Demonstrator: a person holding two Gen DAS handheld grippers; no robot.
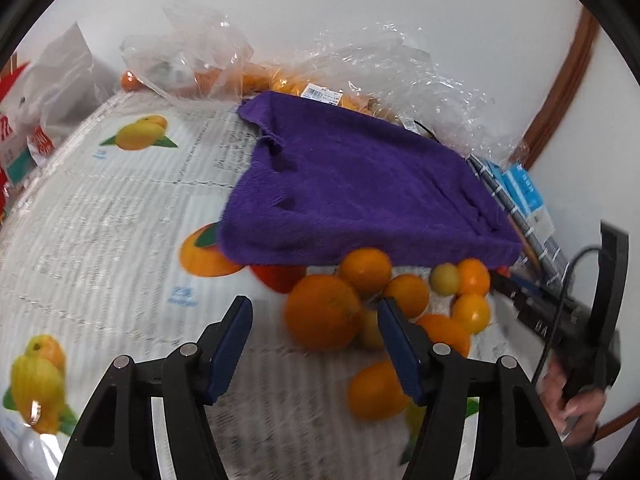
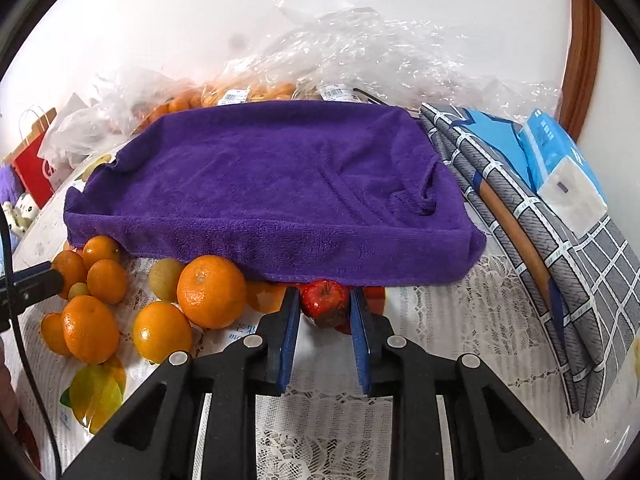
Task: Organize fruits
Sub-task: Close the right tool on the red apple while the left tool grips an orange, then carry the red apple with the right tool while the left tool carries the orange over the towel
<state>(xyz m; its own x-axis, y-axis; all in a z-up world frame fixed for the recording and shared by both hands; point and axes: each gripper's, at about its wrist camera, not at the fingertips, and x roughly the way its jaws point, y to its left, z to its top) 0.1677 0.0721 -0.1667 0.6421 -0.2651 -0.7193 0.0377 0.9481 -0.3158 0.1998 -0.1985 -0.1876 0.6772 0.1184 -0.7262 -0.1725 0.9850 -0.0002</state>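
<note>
A purple towel (image 2: 272,188) covers a raised tray-like shape; it also shows in the left wrist view (image 1: 360,188). Several oranges (image 2: 210,290) and small yellow-green fruits (image 2: 166,276) lie loose at its front left. A red apple (image 2: 325,302) sits at the towel's front edge. My right gripper (image 2: 325,300) is closed around the apple, its blue pads on both sides. My left gripper (image 1: 314,322) is open, with a big orange (image 1: 322,312) just beyond its fingertips. The right gripper's tip (image 1: 504,280) reaches in from the right.
Clear plastic bags with oranges (image 2: 248,94) lie behind the towel by the wall. A folded grey checked cloth (image 2: 560,264) and a blue tissue pack (image 2: 560,160) lie to the right. A fruit-printed tablecloth (image 1: 120,208) covers the table. Paper bags (image 1: 36,120) stand far left.
</note>
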